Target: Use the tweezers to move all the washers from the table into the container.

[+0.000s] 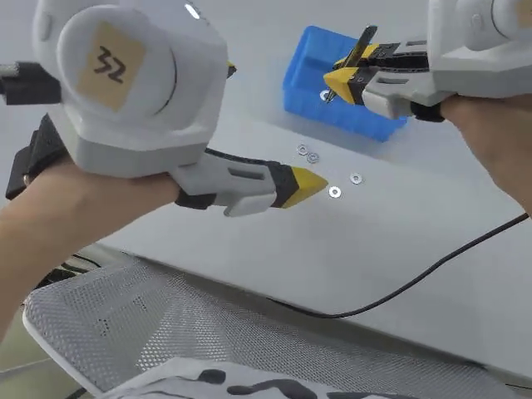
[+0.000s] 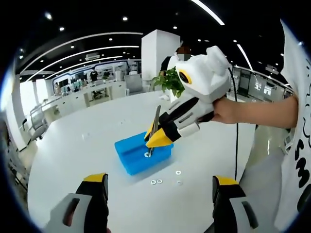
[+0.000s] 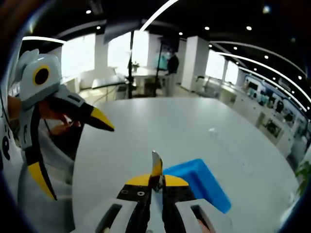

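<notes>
Four silver metal washers (image 1: 335, 192) are seen on the white table (image 1: 399, 241), centre frame; metal tweezers (image 1: 363, 41) are clamped by the right gripper (image 1: 337, 83) above the blue container (image 1: 303, 71), upper centre; the left gripper (image 2: 159, 178) is spread wide, empty

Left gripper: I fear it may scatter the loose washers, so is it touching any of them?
Apart. The left gripper view shows the washers on the table midway between the open jaws of the left gripper, clear of both.

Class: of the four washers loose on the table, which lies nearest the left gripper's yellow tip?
The washer just off the tip of the left gripper; the other three lie farther away.
</notes>
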`<state>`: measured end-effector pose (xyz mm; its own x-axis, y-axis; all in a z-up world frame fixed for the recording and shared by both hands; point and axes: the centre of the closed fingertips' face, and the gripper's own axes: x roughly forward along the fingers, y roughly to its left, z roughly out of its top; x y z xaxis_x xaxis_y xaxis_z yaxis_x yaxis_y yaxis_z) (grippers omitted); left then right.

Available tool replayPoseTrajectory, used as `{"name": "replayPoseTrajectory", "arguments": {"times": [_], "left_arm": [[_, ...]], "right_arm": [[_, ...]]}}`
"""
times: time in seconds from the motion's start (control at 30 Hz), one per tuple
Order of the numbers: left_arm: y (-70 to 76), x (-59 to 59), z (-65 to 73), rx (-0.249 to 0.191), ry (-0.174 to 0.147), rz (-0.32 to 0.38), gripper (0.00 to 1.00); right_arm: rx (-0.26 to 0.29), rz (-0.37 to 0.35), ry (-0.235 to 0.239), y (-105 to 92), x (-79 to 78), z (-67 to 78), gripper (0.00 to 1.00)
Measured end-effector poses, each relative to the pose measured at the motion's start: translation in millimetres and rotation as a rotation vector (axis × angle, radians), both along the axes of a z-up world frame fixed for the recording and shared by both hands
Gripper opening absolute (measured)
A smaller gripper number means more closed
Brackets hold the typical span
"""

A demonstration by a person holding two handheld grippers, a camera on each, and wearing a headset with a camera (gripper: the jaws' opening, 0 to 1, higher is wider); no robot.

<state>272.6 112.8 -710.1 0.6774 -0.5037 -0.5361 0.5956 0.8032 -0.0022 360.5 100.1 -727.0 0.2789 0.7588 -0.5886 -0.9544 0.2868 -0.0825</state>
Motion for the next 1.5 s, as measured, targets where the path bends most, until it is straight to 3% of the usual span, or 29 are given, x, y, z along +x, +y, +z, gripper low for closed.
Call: {"name": "replayPoseTrajectory", "arguments": {"times": [0.13, 0.33, 0.5, 0.6, 0.87, 1.0, 1.07, 1.17, 1.33, 1.43, 1.5], "left_arm": [[6.7, 1.7, -0.5, -0.001, -0.007, 0.042, 0.98], [15.9, 3.5, -3.6, 0.004, -0.012, 0.076, 0.99], [22.5, 4.1, -5.7, 0.028, -0.017, 0.100, 0.99], [26.9, 5.3, -2.9, 0.028, -0.037, 0.131, 0.99], [34.0, 6.6, -8.8, 0.016, -0.020, 0.168, 0.99], [32.9, 2.6, -15.6, 0.024, 0.005, 0.158, 0.99], [33.3, 2.2, -22.2, 0.033, 0.012, 0.157, 0.99], [33.0, 1.2, -21.2, 0.053, 0.019, 0.149, 0.99], [34.0, 2.3, -23.2, 0.035, 0.035, 0.156, 0.99], [36.2, 2.9, -24.9, 0.048, 0.039, 0.154, 0.99], [36.0, 1.4, -30.6, 0.057, 0.058, 0.147, 0.99]], "right_arm": [[0.006, -0.009, -0.012, 7.6, 10.1, -0.8, 0.03], [0.012, -0.042, -0.016, 13.1, 29.3, -7.5, 0.03], [0.010, -0.068, 0.004, 16.8, 42.1, -18.7, 0.03], [0.019, -0.077, 0.036, 20.9, 46.2, -26.4, 0.03], [-0.010, -0.087, 0.067, 25.5, 58.4, -50.4, 0.04], [-0.016, -0.092, 0.081, 28.2, 63.4, -60.3, 0.04], [-0.017, -0.094, 0.088, 29.5, 64.3, -63.1, 0.04], [-0.022, -0.092, 0.097, 30.9, 65.2, -69.7, 0.04], [-0.027, -0.099, 0.121, 29.8, 66.6, -79.3, 0.04], [-0.023, -0.103, 0.136, 29.5, 64.9, -82.0, 0.04], [-0.029, -0.103, 0.138, 29.7, 64.1, -84.7, 0.04]]}}
